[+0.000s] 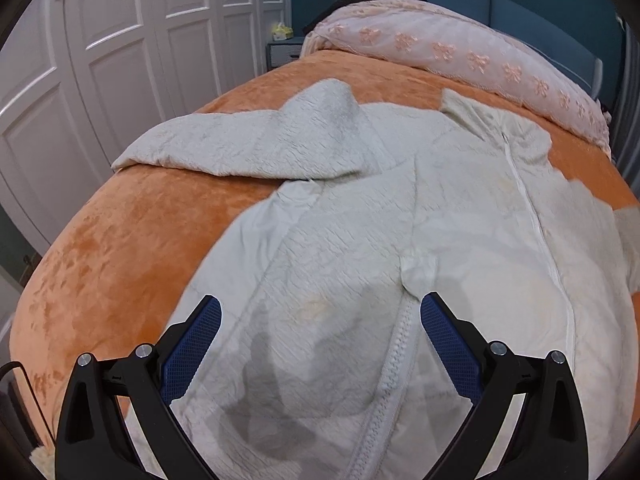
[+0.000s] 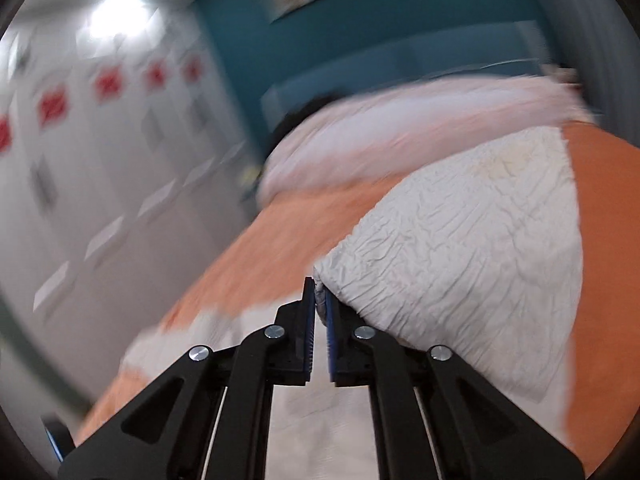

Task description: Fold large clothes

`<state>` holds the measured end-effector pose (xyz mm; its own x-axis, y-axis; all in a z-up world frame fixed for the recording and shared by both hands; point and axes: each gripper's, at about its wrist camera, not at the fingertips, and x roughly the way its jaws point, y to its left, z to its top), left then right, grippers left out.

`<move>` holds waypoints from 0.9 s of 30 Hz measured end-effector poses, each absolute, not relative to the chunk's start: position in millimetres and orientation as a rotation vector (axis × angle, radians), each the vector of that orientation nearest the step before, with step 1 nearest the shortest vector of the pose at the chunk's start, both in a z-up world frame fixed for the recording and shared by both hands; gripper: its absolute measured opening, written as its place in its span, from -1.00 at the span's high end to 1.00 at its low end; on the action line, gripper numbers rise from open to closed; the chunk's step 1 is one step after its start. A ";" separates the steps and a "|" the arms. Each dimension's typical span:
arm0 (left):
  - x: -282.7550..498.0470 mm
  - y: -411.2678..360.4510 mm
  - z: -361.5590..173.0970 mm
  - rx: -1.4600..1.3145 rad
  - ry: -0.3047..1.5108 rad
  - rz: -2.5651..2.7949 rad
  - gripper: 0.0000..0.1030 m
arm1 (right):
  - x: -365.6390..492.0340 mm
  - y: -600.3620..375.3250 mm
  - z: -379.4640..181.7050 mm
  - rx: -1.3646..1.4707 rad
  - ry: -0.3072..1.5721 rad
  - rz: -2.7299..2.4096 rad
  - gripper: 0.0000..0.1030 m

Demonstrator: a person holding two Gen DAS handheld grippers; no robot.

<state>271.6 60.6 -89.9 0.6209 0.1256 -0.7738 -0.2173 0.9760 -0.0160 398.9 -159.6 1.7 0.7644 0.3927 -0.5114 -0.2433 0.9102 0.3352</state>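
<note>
The bed (image 1: 120,232), covered in an orange plush blanket, was seen filling most of the left wrist view. White panelled wardrobe doors (image 1: 120,40) were recorded at the upper left of the frame, and a pink quilt with bow motifs (image 1: 460,52) at the upper right, against a teal headboard (image 1: 520,4). The task garment, a large cream textured jacket (image 1: 360,208), was found spread flat on the bed across the centre and lower half of that frame, one sleeve (image 1: 224,144) extended toward centre left, its zipper (image 1: 392,360) running down to the bottom edge. The left gripper (image 1: 320,312) was noted above the jacket at bottom centre, fingers spread wide, nothing between them. In the blurred right wrist view, the right gripper (image 2: 319,300) was recorded at lower centre, fingers narrowed onto a pinched edge of the jacket (image 2: 460,248), whose fabric was raised at centre right.
</note>
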 end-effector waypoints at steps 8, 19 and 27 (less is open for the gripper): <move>279.1 82.5 -74.6 -0.185 0.857 0.174 -0.90 | 366.3 -92.5 -82.3 0.178 0.815 0.440 -0.20; 330.7 73.7 -75.1 -0.334 0.879 0.037 -0.90 | 360.9 -299.7 -68.8 0.350 0.767 -0.097 0.77; 419.3 -6.8 -106.5 -0.223 0.894 0.067 -0.90 | 358.7 -348.3 -141.4 0.455 0.824 -0.203 1.00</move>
<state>419.3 -6.8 -106.5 0.6257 -0.0350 -0.7793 -0.1509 0.9747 -0.1649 358.7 -348.3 -141.4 0.6670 0.0006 -0.7451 0.3461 0.8854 0.3105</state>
